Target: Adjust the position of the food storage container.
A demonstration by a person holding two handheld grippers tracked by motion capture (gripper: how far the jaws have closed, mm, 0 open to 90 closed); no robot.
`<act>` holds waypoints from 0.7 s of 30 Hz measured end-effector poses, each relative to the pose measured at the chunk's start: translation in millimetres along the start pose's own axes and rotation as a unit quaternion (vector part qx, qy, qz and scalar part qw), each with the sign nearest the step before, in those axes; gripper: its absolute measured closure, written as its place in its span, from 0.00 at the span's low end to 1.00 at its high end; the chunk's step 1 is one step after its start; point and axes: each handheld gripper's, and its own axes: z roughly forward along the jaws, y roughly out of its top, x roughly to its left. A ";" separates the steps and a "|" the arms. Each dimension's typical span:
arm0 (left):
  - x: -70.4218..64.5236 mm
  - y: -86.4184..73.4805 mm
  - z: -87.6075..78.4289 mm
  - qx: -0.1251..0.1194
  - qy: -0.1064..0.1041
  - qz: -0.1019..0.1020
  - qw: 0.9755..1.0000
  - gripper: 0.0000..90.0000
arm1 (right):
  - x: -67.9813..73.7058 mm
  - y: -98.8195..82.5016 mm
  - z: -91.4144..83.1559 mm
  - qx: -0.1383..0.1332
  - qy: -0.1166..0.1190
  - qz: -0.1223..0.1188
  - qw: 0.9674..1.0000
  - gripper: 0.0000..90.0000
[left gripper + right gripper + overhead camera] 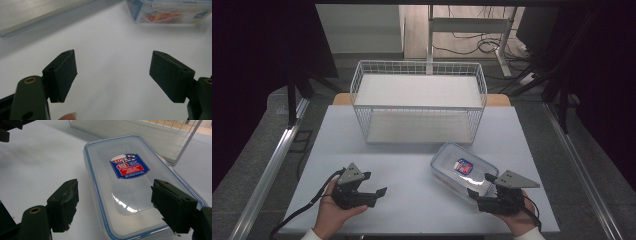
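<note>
1. The right gripper [113, 205] hovers released, jaws wide, over the near end of the clear lidded container [130, 182].
2. The container lies on the white table [412, 180], just before the wire basket [419, 100].
3. The left gripper [374, 185] is released, holding nothing.

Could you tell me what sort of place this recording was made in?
Probably a lab or workshop bench set up for recording: a plain white table between dark curtains, cables on the floor behind, and staged props, a wire basket and a lidded plastic container.

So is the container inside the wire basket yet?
No, the container lies on the table in front of the basket.
</note>
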 end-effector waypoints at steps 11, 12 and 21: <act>7.3 1.7 10.5 0.004 0.007 0.002 1.000 0.24 | -9.5 -5.2 1.8 0.012 0.002 0.020 1.000 0.26; 7.4 1.6 12.0 0.004 0.005 0.001 1.000 0.24 | -10.0 -5.8 1.5 0.014 0.003 0.019 1.000 0.26; 2.1 -3.2 9.4 0.013 0.020 0.019 1.000 0.24 | -10.6 1.0 -0.9 0.019 -0.007 0.025 0.999 0.29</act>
